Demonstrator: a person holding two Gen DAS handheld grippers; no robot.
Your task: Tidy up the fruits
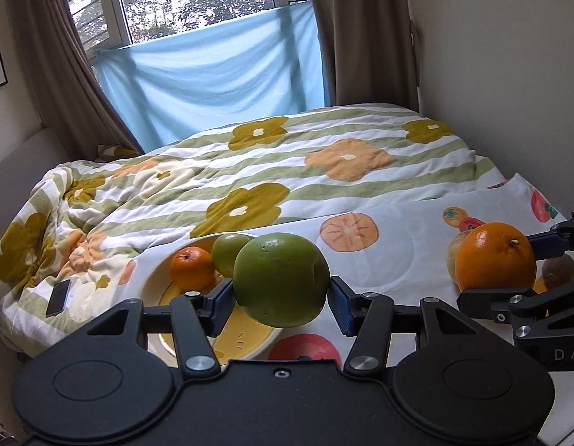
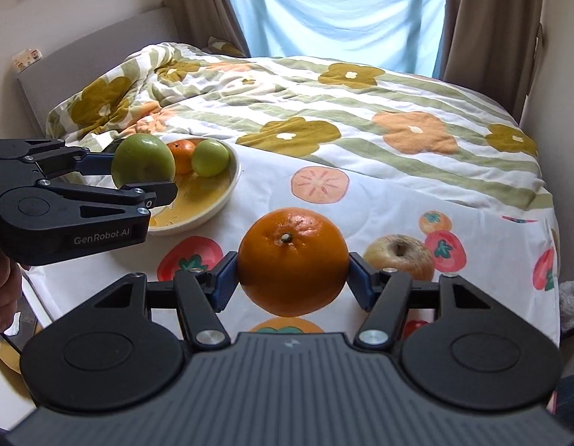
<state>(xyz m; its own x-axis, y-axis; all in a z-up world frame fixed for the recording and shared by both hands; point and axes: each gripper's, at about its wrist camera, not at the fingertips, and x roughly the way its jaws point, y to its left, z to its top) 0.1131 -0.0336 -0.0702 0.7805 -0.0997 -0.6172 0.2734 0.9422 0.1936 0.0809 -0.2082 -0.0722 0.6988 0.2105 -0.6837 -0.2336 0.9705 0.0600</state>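
Left claw: we have the left claw (image 1: 281,299) clamped on the big green fruit (image 1: 281,278), lifted just above the near rim of the bowl (image 2: 233,176).
Right claw: our right claw (image 2: 292,278) grips the large orange (image 2: 292,260), held off the fruit-print cloth (image 2: 380,200), well to the right of the bowl.
Bowl: a small orange (image 2: 183,158) and a smaller green fruit (image 2: 210,158) already sit inside.
Handling: we judge both held fruits firm, round and smooth, so they could roll or slip; pads across the widest part suit them.
Still out: an apple (image 2: 398,256) lies right of the bowl.
Hard to see: a brown item (image 1: 558,271) behind the large orange is unclear; the bowl's floor is partly hidden.
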